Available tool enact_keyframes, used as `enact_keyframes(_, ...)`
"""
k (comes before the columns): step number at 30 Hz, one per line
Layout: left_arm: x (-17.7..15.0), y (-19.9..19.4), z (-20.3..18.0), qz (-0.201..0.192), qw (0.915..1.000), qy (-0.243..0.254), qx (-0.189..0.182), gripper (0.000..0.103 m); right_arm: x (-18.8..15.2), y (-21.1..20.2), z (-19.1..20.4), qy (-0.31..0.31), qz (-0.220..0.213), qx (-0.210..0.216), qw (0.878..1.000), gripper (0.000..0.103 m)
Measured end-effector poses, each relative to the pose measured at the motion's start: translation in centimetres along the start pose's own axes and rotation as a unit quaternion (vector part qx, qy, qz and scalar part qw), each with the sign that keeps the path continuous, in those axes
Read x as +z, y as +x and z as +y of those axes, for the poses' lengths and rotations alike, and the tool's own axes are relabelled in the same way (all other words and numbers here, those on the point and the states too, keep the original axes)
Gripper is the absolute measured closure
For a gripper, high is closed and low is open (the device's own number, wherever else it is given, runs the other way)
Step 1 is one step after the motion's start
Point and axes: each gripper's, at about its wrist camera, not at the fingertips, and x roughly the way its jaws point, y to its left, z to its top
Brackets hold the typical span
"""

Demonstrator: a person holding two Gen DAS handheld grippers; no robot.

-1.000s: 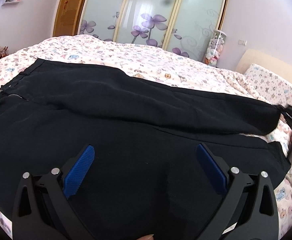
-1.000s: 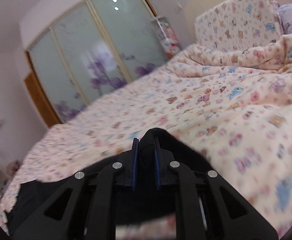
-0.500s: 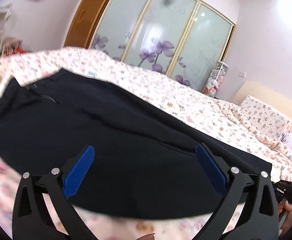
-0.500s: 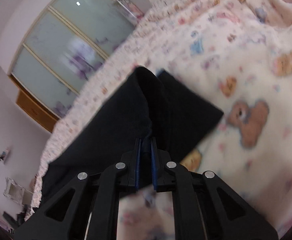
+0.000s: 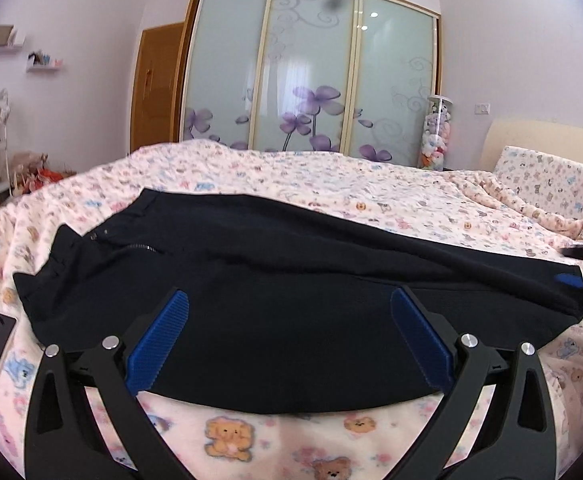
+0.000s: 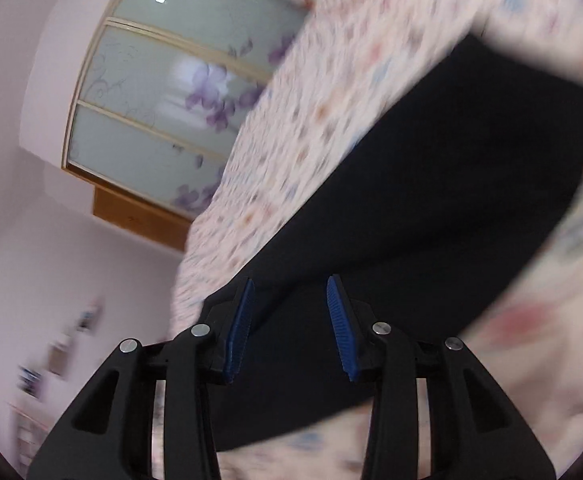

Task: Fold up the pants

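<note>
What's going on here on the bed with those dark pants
A person holding two handheld grippers is folding black pants laid lengthwise across a teddy-bear bedspread. The left gripper is wide open over the pants, gripping nothing. The right gripper is at the leg end, also open, with cloth between its jaws but not pinched. The pants lie fairly flat.

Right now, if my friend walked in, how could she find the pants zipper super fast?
Start at the big bed with the pink teddy-bear blanket, then find the long black pants spread across it. Follow them to the waist end, toward the wooden door side. The short silvery metal zipper there is the only shiny line on all that black cloth.
</note>
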Motion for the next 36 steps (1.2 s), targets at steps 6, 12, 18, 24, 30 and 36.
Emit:
enact_keyframes(6,-0.1,0.7,1.8,-0.001,0.9995,-0.032,0.006,0.002,-0.6,7.9,-0.8,0.104,0.021,-0.015,0.994,0.063)
enact_keyframes(12,0.1,1.1,2.5,-0.001,0.9990,-0.044,0.009,0.002,-0.9,9.8,-2.0,0.140,-0.019,-0.048,0.989,0.064)
enact_keyframes(18,0.2,1.6,3.0,0.008,0.9985,-0.054,0.008,0.002,-0.5,8.6,-1.7,0.117,-0.063,-0.045,0.990,0.097)
enact_keyframes(24,-0.2,2.5,5.0,0.018,0.9939,-0.105,-0.028,0.002,-3.2,2.8,1.7,-0.060,-0.049,0.039,0.996,0.099)
enact_keyframes(30,1.0,3.5,7.2,0.055,0.9844,-0.155,-0.064,0.002,-5.6,0.8,-0.3,-0.072,0.001,0.051,0.996,0.099)
enact_keyframes(36,8.5,7.9,8.8,0.092,0.9829,-0.142,-0.072,0.002,-4.9,3.6,0.0,-0.057,0.024,0.046,0.997,0.099)
